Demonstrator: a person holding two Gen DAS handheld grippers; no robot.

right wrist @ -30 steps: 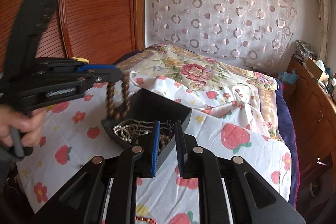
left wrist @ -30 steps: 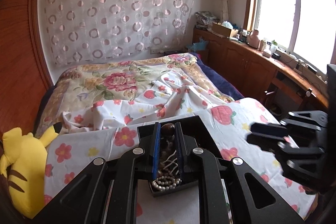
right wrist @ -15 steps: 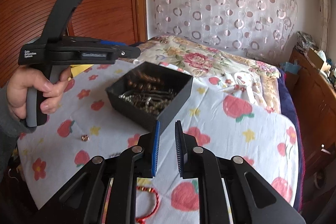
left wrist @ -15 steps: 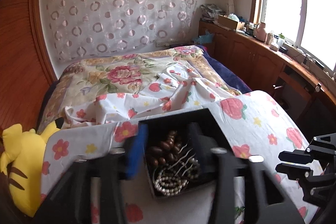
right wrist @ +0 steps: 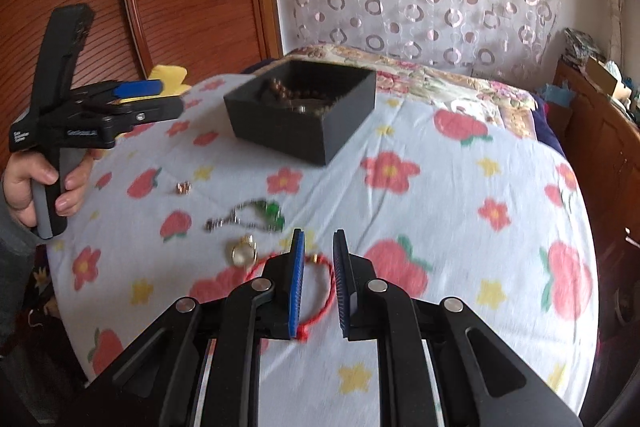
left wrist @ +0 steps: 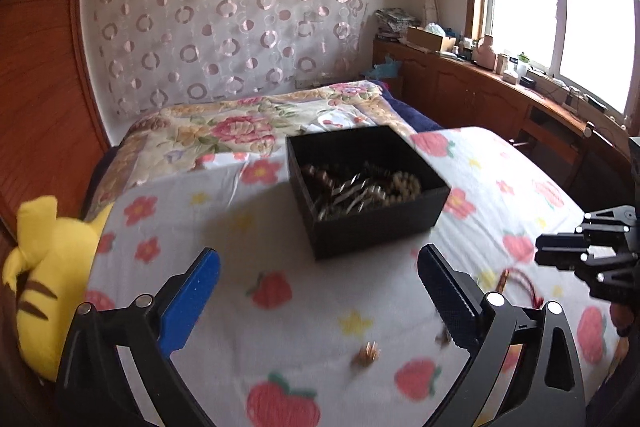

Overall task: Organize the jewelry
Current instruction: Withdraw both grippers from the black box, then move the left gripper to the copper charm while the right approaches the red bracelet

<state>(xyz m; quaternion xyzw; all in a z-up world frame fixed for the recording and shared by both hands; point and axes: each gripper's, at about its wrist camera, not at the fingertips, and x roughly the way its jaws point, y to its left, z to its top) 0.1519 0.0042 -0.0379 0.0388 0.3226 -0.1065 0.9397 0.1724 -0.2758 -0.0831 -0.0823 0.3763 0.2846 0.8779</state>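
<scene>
Box point(left wrist: 372, 187) holds beads; red bracelet point(right wrist: 320, 283), watch point(right wrist: 242, 251), green chain point(right wrist: 260, 213) wait. Left hand-held gripper point(left wrist: 318, 291) just opened, empty; right hand-held gripper point(right wrist: 319, 283) nearly closed, empty.

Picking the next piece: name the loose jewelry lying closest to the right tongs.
The red cord bracelet, right at the right tongs; the gold ring, green necklace and small stud lie farther off.

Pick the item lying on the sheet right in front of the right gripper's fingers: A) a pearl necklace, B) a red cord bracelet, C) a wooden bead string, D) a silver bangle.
B: the red cord bracelet loops on the sheet under the right gripper; the pearls, bangles and wooden beads lie in the black box.
</scene>
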